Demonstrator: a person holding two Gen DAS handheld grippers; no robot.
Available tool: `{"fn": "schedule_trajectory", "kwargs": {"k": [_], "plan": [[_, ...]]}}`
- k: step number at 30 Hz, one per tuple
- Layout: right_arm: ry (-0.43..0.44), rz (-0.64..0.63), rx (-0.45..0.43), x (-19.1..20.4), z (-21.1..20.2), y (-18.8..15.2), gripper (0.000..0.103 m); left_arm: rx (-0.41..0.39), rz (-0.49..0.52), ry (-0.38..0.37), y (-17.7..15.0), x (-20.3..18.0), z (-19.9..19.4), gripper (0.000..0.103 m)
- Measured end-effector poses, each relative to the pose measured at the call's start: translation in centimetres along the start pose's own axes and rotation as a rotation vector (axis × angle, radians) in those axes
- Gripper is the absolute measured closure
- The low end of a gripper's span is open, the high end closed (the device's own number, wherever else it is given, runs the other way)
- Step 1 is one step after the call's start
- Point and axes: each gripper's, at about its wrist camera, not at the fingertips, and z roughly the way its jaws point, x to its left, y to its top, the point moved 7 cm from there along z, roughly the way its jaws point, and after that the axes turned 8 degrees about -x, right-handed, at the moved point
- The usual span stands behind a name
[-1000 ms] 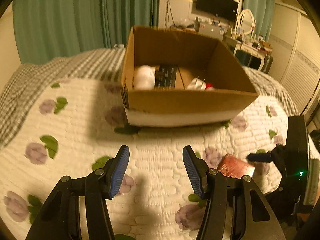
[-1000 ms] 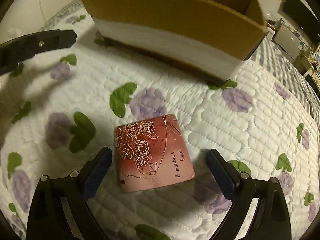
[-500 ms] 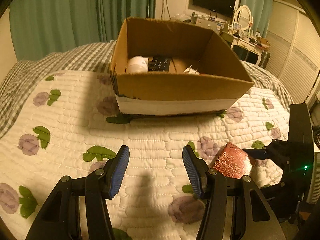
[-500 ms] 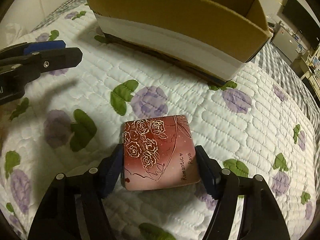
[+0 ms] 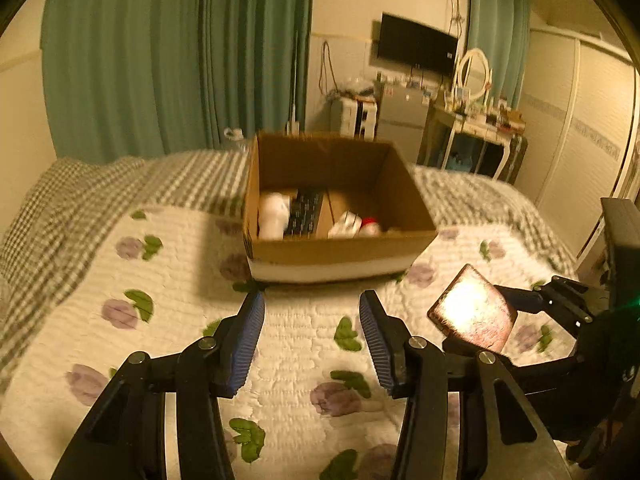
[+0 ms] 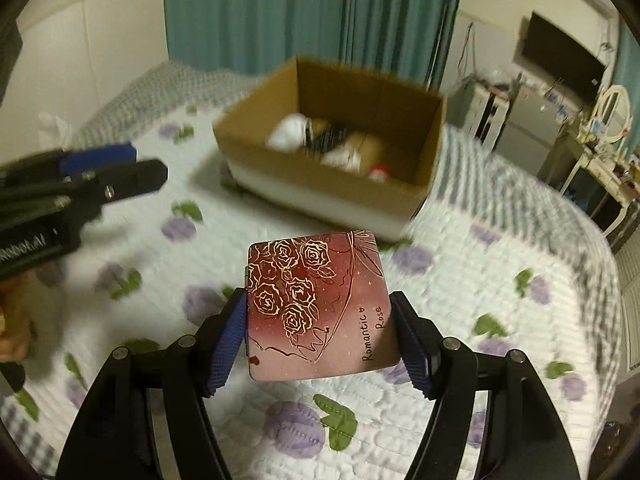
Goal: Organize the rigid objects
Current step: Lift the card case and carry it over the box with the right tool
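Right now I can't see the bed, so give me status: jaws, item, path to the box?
Right gripper shut on red rose-printed square case, lifted off quilt. Left gripper open, holding nothing. Open cardboard box ahead, nothing between.

Both views are dim and warm, with a yellow-orange cast strongest in the left wrist view. A bright glare patch washes out the face of the square red rose-printed case (image 5: 472, 314) there, while the right wrist view shows its gold line pattern (image 6: 318, 306) sharply. The open brown cardboard box (image 6: 332, 160) and the white quilted bedspread with purple flowers (image 6: 500, 280) smear with motion blur. The box casts a soft shadow to its left on the bedspread (image 5: 192, 248). Fisheye distortion bends the green pleated curtains (image 5: 168, 60), and black vignetting rings both frames.
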Motion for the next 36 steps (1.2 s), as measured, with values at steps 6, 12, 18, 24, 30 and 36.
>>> {"fn": "schedule_trajectory", "kwargs": {"k": [6, 12, 18, 24, 30, 36], "plan": [[-0.015, 0.007, -0.128, 0.1, -5.5, 4.4, 0.034, -0.118, 0.002, -0.003, 4.2, -0.3, -4.3, 0.052], [-0.038, 0.013, -0.259, -0.4, -10.1, 8.9, 0.034, -0.245, 0.016, -0.005, 8.9, -0.8, -7.5, 0.052], [-0.053, 0.033, -0.372, -1.0, -13.3, 13.1, 0.034, -0.361, 0.035, 0.002, 13.0, -1.4, -9.4, 0.052], [-0.071, 0.066, -0.429, -2.4, -13.3, 16.1, 0.034, -0.436, 0.024, -0.003, 16.2, -1.1, -8.6, 0.052], [-0.074, 0.103, -0.401, -4.2, -9.5, 17.2, 0.034, -0.407, 0.037, 0.002, 17.1, -0.7, -4.0, 0.052], [-0.073, 0.117, -0.323, -5.6, -2.6, 16.7, 0.034, -0.323, 0.047, 0.011, 15.8, 0.0, 2.6, 0.052]]}}
